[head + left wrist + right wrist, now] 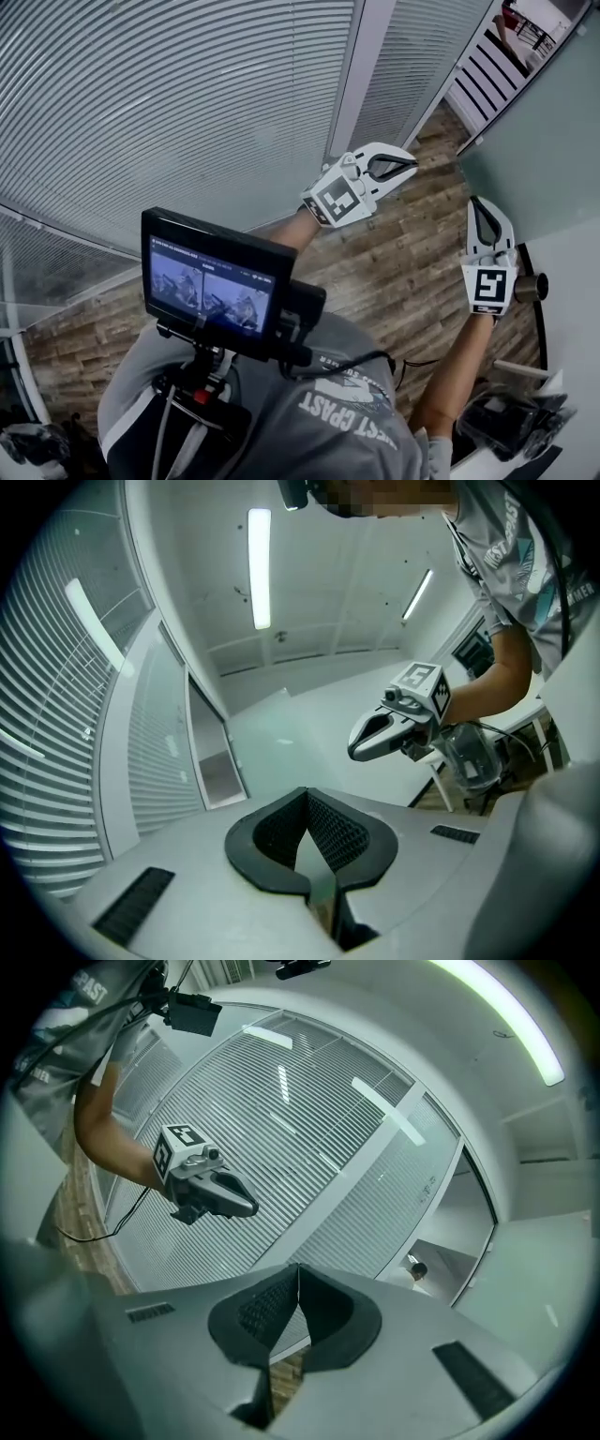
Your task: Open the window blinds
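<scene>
Left gripper (306,799): jaws pressed together at the tips, nothing between them. Right gripper (298,1269): likewise closed on itself and carrying nothing. Both are held raised in front of the person, above the chest-mounted monitor (220,281) and over the wooden floor (394,272), and are well apart from each other. The window blinds (187,94) lie ahead of the left gripper and to its left, hanging down over the glazing with the slats turned shut, so nothing shows through them. The slats run horizontally, so their long axis crosses the line in which the left gripper points. A white upright post (349,75) just beyond that gripper's tips divides this panel from a second, narrower blind farther off, also shut. The right gripper stands to the outside, beside a plain frosted panel (534,159), with the left gripper between it and the blinds. Judgement: the left gripper is the nearer and better placed to reach the blinds, and neither touches them at present. No tilt wand, cord or chain can be made out in any view, so the control point for the coming move cannot be fixed from this position.
</scene>
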A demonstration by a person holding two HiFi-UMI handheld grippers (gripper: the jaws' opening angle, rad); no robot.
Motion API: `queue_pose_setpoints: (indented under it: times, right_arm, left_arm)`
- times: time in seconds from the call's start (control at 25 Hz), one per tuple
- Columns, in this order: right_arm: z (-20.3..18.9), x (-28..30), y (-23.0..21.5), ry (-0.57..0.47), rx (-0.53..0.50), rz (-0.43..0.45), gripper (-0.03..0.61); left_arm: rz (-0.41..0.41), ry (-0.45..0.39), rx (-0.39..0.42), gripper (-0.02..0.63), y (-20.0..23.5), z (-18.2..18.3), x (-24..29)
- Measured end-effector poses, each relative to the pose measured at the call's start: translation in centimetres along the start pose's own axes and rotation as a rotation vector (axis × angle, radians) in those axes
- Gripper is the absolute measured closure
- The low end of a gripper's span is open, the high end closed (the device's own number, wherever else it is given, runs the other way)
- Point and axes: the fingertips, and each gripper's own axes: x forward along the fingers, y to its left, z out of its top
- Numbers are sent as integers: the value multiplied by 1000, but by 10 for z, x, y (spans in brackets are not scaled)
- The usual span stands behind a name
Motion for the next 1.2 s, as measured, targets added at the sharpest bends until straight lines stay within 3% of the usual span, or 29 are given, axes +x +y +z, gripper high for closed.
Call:
queue_pose_setpoints:
  times: [0.52,1.2]
  right_arm:
    - [12,19,-5,-44,-61,-18,575]
    - [18,20,-19,-94,-53,-92,575]
  left_arm:
    - [2,38,154,611,3,1,8]
    - [-43,-14,247,611,2,24,27]
